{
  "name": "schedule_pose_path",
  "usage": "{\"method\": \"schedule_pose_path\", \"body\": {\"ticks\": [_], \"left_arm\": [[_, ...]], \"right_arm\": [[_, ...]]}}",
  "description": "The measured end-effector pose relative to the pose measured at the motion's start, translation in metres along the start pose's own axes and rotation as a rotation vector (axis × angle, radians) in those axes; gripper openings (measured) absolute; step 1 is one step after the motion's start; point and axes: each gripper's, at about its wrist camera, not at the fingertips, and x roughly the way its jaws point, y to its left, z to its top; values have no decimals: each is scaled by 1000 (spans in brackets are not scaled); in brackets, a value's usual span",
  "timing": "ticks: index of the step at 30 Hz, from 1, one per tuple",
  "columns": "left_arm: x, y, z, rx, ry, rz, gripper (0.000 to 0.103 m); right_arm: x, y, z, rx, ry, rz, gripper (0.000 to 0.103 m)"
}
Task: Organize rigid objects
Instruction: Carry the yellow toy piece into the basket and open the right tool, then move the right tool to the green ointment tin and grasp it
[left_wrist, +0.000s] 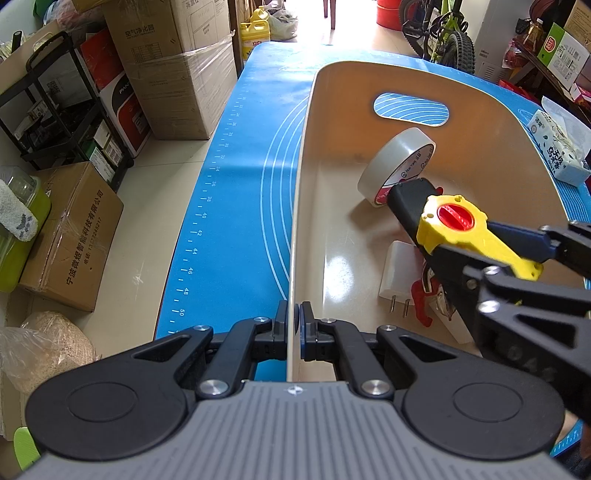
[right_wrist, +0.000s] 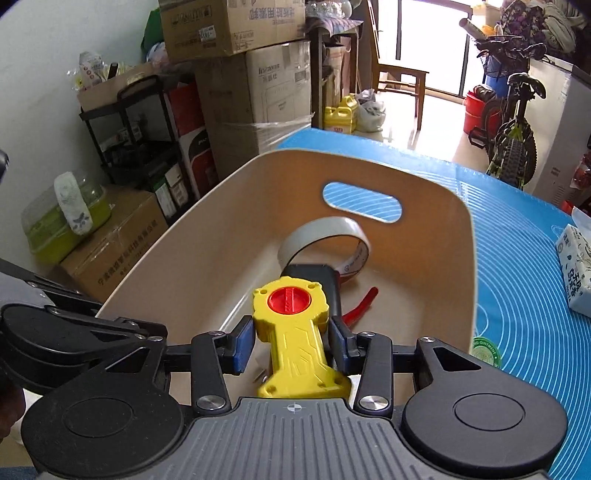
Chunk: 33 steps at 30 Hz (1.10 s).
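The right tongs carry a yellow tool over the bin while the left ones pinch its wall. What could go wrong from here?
1. The yellow tool hangs just above the tape roll; released here, it may strike the roll or bounce onto the white charger.
2. The left tongs pinch only the thin wall of the beige bin, so it may tip or slide.
3. The right tongs grip the narrow handle; the heavier head might swing.
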Motion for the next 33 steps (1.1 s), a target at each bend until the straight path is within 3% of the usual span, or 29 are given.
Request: {"method": "schedule_pose_path", "body": {"ticks": [12,14,15,18,25,33], "left_arm": [[0,0,0,-1,0,-3,6],[0,0,1,-1,0,-2,6],[0,1,1,-1,0,-3,6],[0,1,1,-2,0,-3,6],[0,1,1,-2,0,-3,6],[0,0,1,-1,0,-3,6]], "right_arm": [[-56,-44,8,53,-112,-45,48],[-65,-58,7,65,-135,-85,69],[-68,-65,6,75,-149,-103,73],[-71,-88,3,110,-147,-156,73],[-50,-129,-17,163,-131,-251,73],[-7,-146,-43,154,-62,-282,73]]}}
